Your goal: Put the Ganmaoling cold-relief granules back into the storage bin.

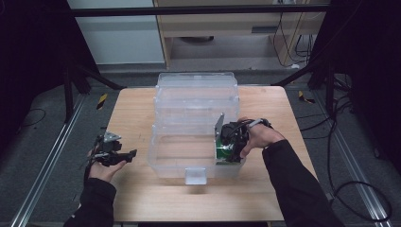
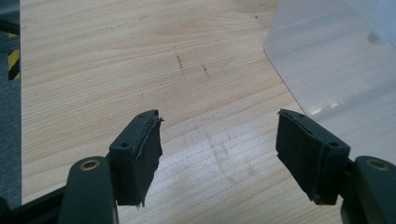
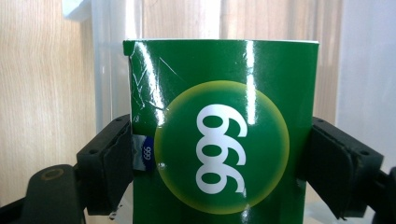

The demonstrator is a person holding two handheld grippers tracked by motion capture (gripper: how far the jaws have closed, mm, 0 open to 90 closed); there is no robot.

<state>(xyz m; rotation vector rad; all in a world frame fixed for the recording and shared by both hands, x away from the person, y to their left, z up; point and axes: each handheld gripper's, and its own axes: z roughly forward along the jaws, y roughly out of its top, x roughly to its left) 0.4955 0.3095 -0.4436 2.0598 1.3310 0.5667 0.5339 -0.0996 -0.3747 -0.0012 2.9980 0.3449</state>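
Observation:
A green box [image 3: 219, 135] printed with white "999" in a yellow-green circle sits between the black jaws of my right gripper [image 3: 218, 163], which is shut on it. From above, that gripper [image 1: 232, 142] holds the green box [image 1: 222, 155] inside the right end of a clear plastic bin [image 1: 196, 97]. My left gripper [image 1: 115, 153] rests at the table's left side, open with nothing between its jaws. In the left gripper view its fingers [image 2: 140, 154] spread wide over bare wood, and the clear bin [image 2: 336, 70] shows at the upper right.
The light wooden table [image 1: 137, 109] carries the clear tiered bin in its middle, with a small latch tab [image 1: 195, 175] at the bin's front. A grey floor with cables and black frame legs surrounds the table.

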